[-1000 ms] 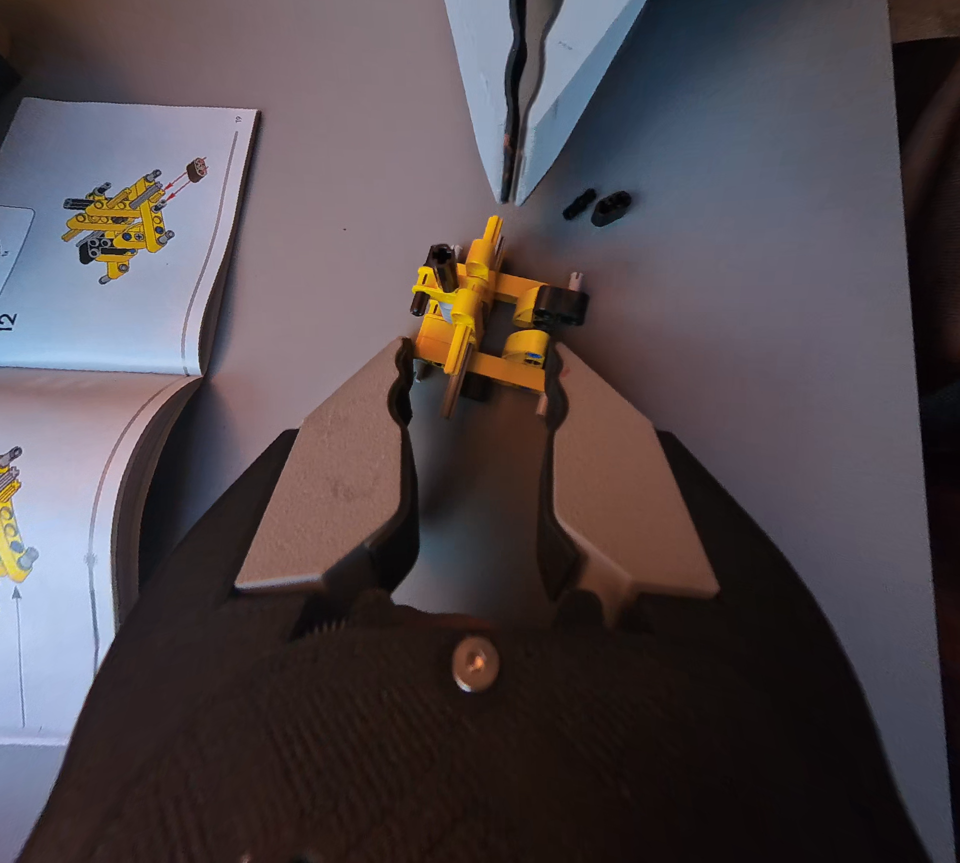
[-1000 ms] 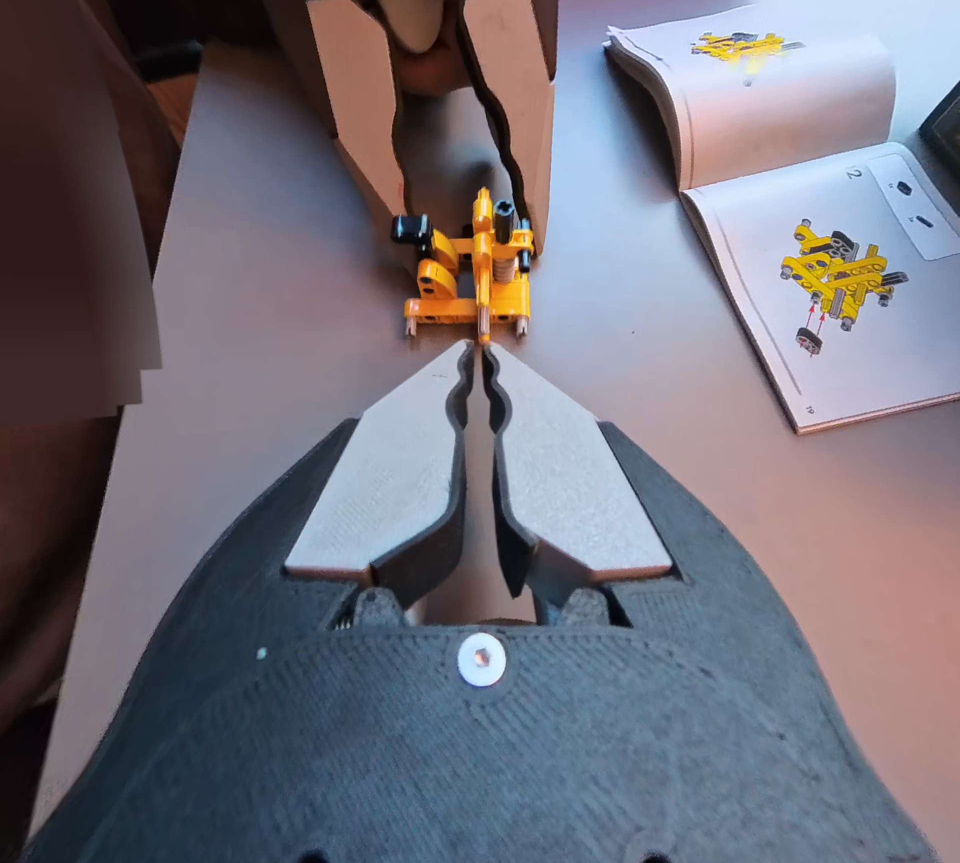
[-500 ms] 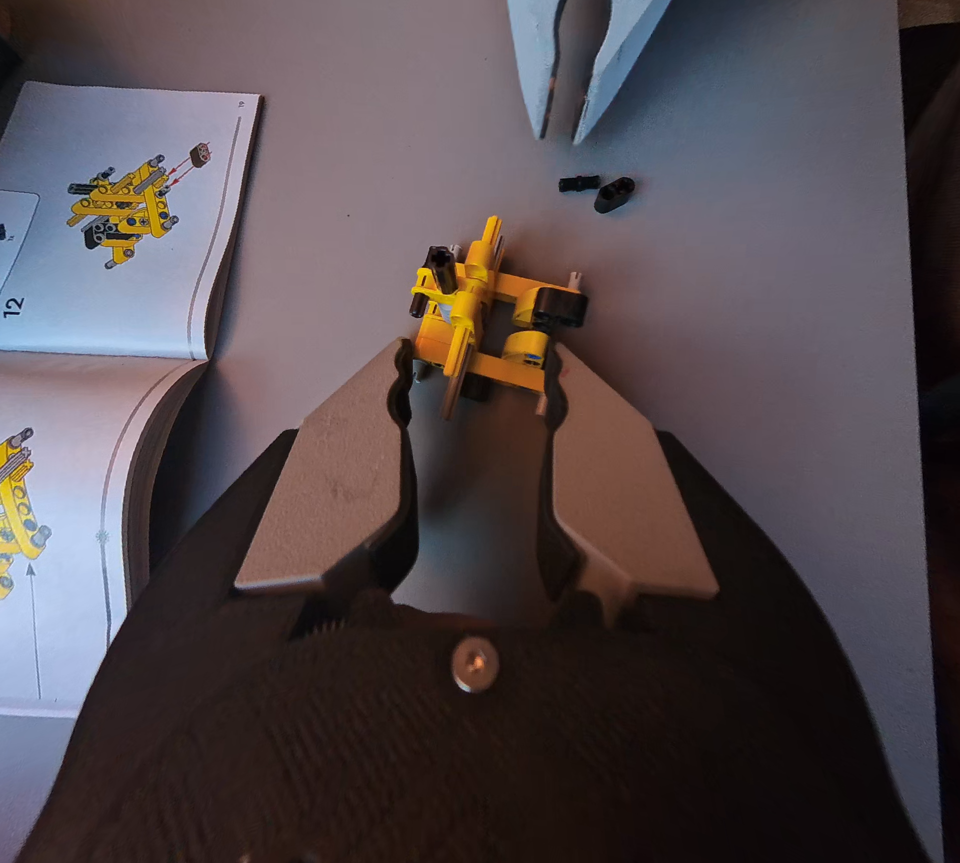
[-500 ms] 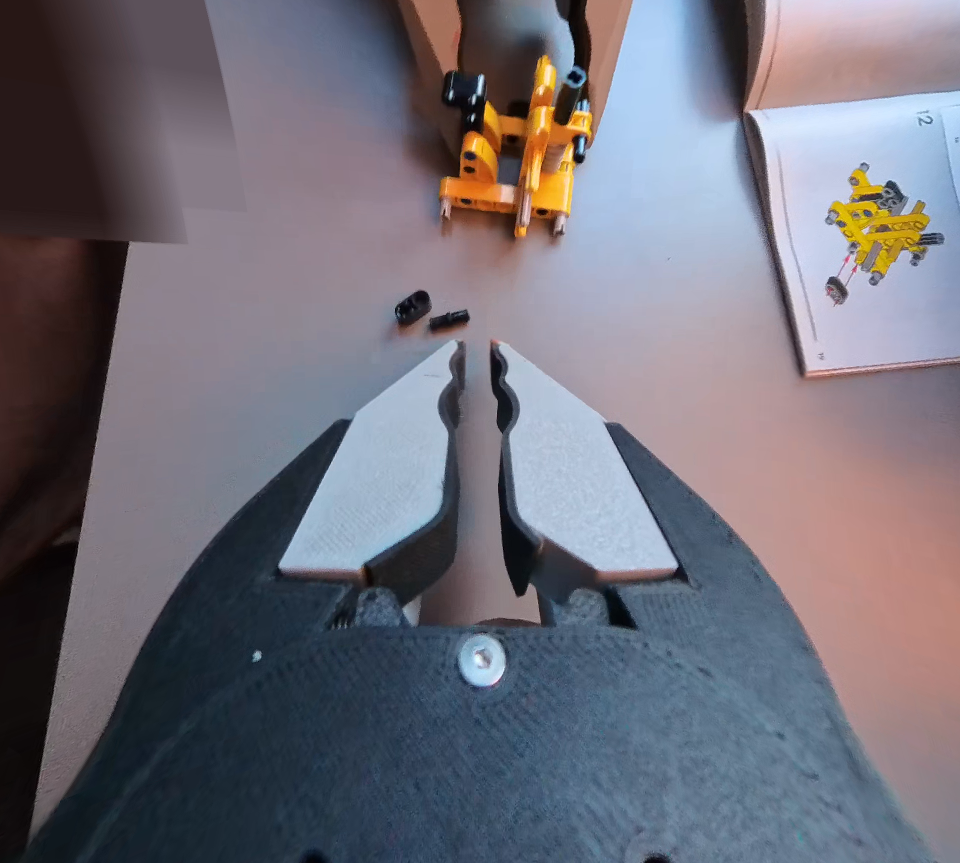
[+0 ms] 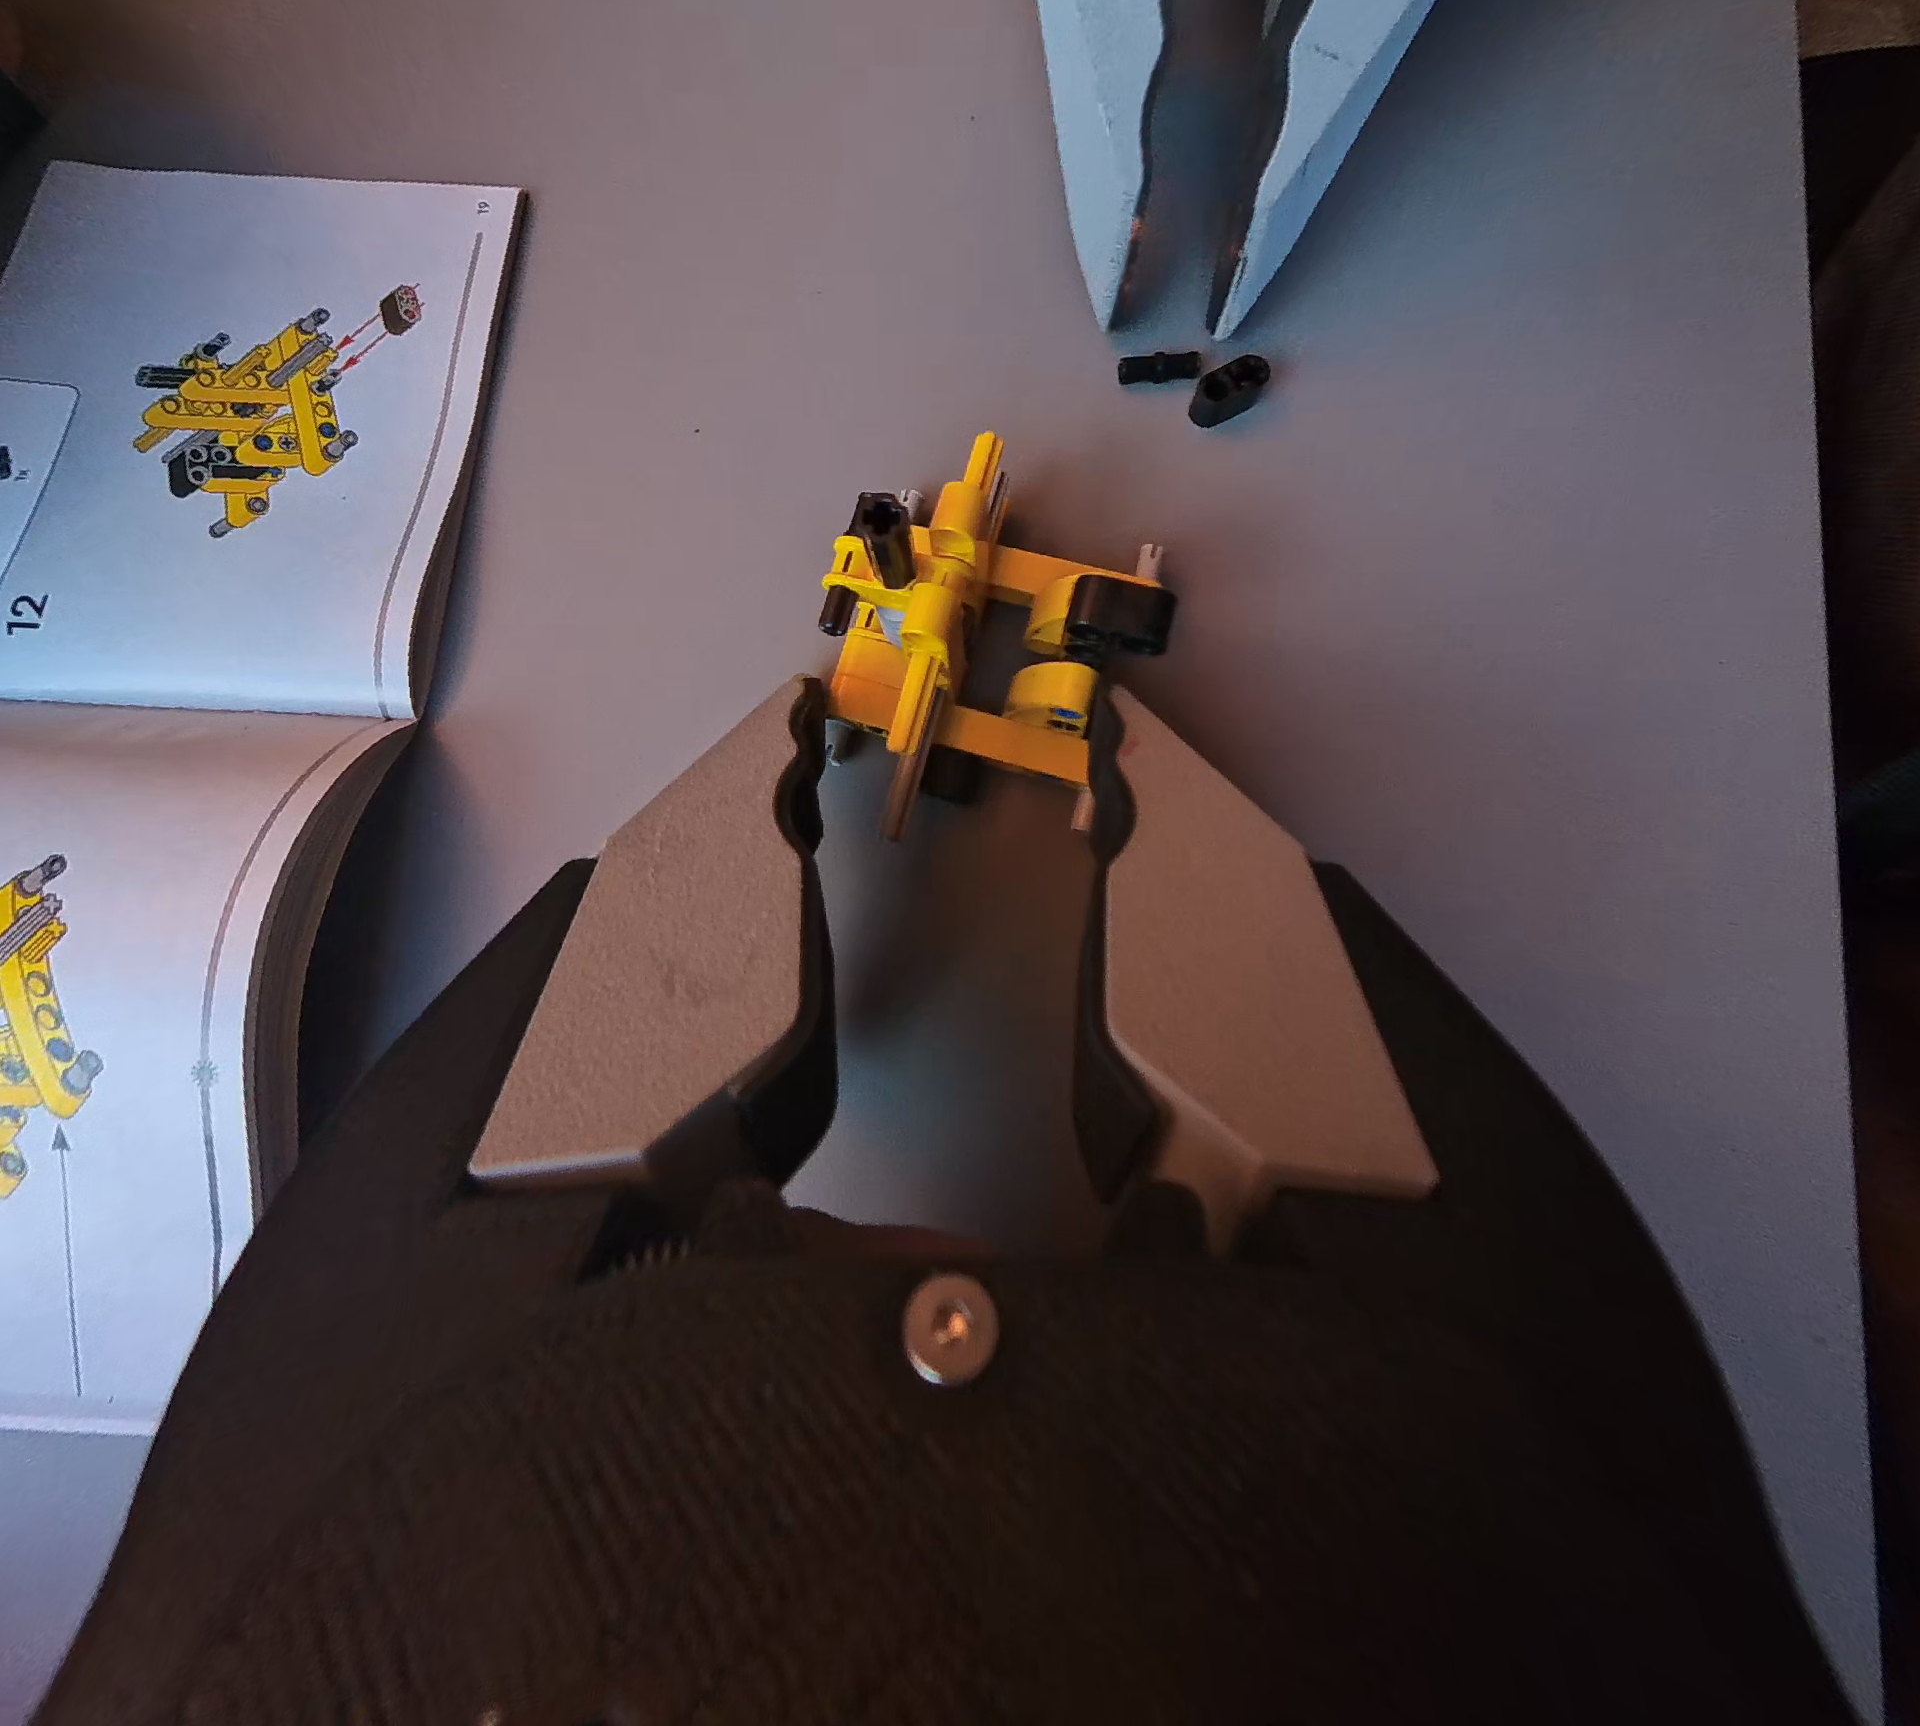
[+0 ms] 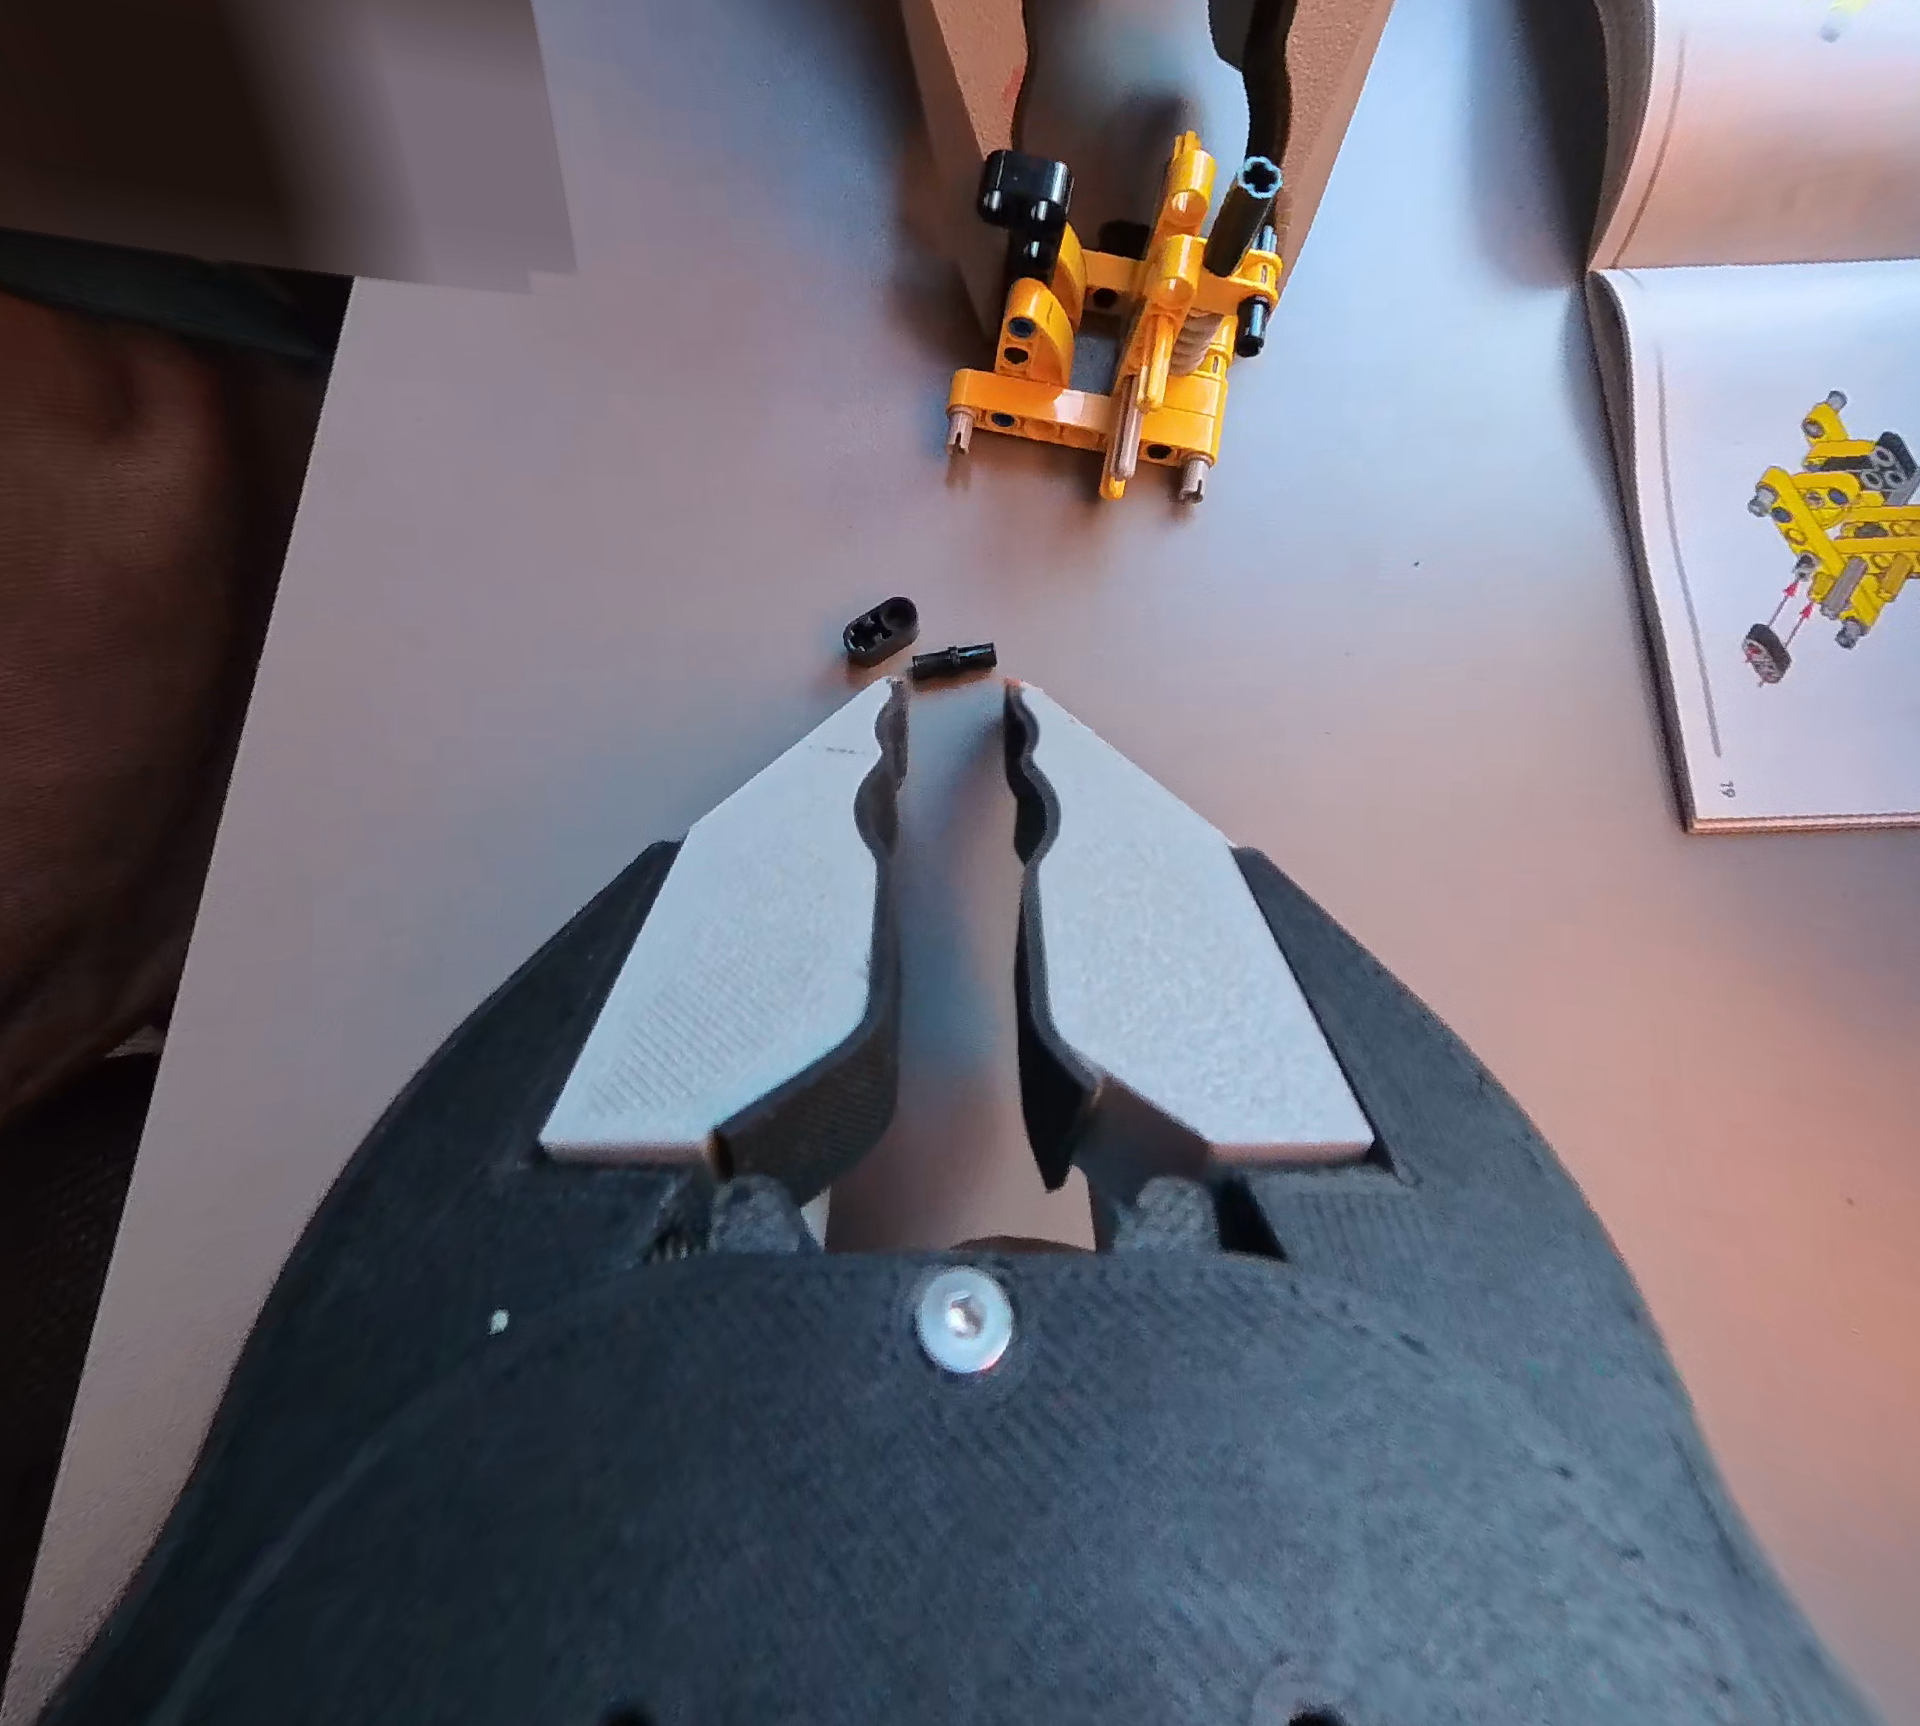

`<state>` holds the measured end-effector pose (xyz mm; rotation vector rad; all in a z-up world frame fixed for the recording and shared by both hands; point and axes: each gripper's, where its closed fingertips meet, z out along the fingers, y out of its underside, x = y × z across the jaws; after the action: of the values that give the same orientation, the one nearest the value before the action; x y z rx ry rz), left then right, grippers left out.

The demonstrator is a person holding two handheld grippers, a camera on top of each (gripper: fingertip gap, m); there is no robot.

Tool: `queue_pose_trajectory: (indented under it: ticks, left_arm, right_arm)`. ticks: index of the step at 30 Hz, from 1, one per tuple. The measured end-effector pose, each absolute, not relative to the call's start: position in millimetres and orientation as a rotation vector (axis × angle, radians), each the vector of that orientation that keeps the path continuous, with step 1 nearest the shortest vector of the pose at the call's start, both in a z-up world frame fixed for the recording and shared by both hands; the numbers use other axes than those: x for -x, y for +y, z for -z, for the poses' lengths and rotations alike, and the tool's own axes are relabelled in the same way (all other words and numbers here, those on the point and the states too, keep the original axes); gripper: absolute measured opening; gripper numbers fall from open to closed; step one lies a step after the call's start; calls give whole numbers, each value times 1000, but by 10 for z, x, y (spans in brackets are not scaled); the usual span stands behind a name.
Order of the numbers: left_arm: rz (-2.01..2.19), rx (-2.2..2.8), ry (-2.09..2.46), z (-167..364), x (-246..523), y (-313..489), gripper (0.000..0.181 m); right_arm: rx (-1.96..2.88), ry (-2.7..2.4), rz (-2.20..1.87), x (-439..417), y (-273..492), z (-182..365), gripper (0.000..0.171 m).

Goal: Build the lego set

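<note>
A yellow and black lego assembly (image 5: 966,637) sits on the grey table (image 5: 727,118). My left gripper (image 5: 956,720) is shut on its near end, one fingertip on each side. It also shows in the right wrist view (image 6: 1122,346) between the left gripper's fingers. My right gripper (image 6: 954,689) is slightly open and empty, tips low over the table. A small black pin (image 6: 954,660) lies just ahead of its tips, with a black two-hole connector (image 6: 881,632) beside it. In the left wrist view the right gripper (image 5: 1174,326) hovers just behind the pin (image 5: 1158,367) and the connector (image 5: 1231,388).
An open instruction booklet (image 5: 260,450) lies left of the assembly, and shows at the right in the right wrist view (image 6: 1787,533). The table's edge (image 5: 1813,741) runs close to the right of the loose pieces. My right fingertips sit around 9 cm from my left ones.
My right gripper drew back from the assembly to the two loose black pieces and opened a little. My left gripper kept its hold on the assembly.
</note>
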<state>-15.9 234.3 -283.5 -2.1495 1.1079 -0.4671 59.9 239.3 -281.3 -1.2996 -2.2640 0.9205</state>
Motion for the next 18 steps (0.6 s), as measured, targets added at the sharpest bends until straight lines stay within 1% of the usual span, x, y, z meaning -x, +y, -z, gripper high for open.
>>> queue_pose_trajectory:
  ticks: [5,13,15,18]
  left_arm:
    - [466,2150,1107,2835,159,2344,49]
    - [465,2151,1107,2836,158,2344,49]
    - [466,2150,1106,2835,157,2344,49]
    - [467,2150,1105,2836,157,2344,48]
  right_arm:
    - [1282,-2252,-940,-575,2382,2799,17]
    - [1314,-2165,-922,-429,2456,2835,14]
    - [1312,-2175,-942,-443,2443,2832,18]
    - [1297,-2197,-928,-497,2468,2835,20]
